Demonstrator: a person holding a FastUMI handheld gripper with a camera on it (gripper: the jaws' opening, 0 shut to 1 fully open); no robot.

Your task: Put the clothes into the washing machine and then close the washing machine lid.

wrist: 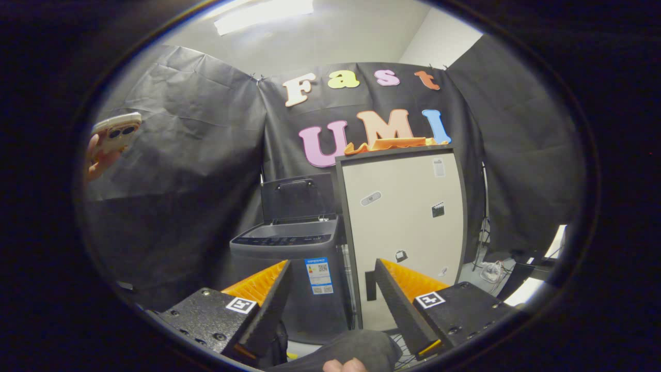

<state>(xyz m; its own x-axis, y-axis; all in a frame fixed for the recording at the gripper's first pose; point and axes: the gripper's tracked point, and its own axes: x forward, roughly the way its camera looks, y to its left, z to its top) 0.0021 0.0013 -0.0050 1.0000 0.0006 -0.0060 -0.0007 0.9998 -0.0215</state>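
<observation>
Gripper view, read left to right. At far left, a hand (95,157) holds up a phone (116,132) against the booth's dark cloth wall. Centre-left stands the washing machine (289,268), its lid (295,199) raised upright at the back edge of its top, so the tub mouth is open. Directly beside it, on the right, stands a pale cabinet (405,227); the clothes (390,145), an orange bundle, lie along the front edge of its top. My tongs (330,299) are spread apart and empty, fingers (268,305) aimed at the gap where machine and cabinet meet, both well beyond the tips. Below the fingers, a grey sleeve (356,349) crosses the near ground.

Step in hand, as I judge it: the approach, with nothing yet grasped and the garment not yet loaded. The next move calls for raising my tongs up and rightward to the cabinet's top, pinching the fabric, then carrying it left and down into the open tub before lowering the lid.
</observation>
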